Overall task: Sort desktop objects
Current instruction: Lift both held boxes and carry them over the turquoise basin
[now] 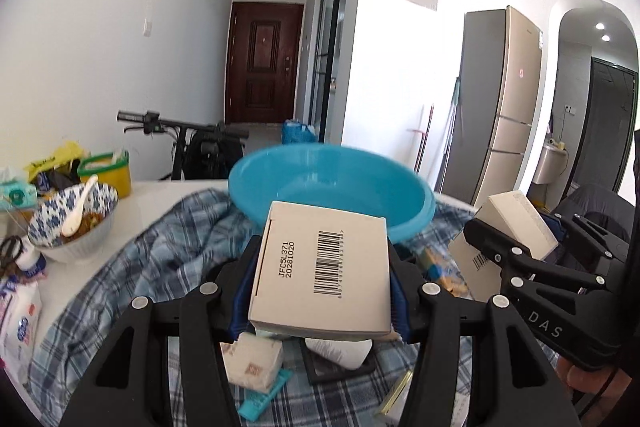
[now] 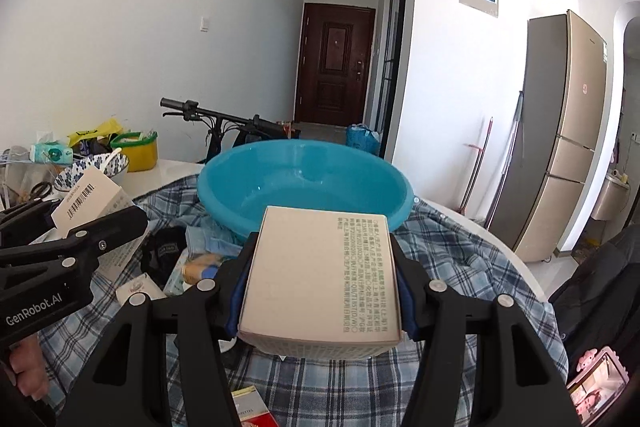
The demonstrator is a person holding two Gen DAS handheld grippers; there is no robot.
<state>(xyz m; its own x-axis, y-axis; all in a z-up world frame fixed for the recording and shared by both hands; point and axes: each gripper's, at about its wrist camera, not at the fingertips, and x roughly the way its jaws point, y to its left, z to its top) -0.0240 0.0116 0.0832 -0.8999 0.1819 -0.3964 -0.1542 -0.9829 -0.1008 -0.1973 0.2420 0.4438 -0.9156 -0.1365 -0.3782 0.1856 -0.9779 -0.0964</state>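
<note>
My left gripper (image 1: 325,269) is shut on a white carton with a barcode (image 1: 320,251), held above the plaid cloth (image 1: 132,267). Just beyond it stands an empty blue basin (image 1: 332,187). In the right wrist view my right gripper (image 2: 322,279) is shut on a second white carton with small printed text (image 2: 316,267), also raised in front of the blue basin (image 2: 304,183). Each gripper shows in the other's view: the right gripper (image 1: 540,239) at the right with its carton (image 1: 516,223), the left gripper (image 2: 68,219) at the left with the barcode carton (image 2: 90,201).
A blue-patterned bowl with a spoon (image 1: 72,223), a yellow tub (image 1: 106,173), tissue packs and scissors (image 1: 10,255) crowd the table's left. Small packets (image 1: 252,359) and a red cigarette pack (image 2: 250,407) lie on the cloth. A pink phone (image 2: 596,387) sits at the right. A bicycle (image 2: 216,123) stands behind.
</note>
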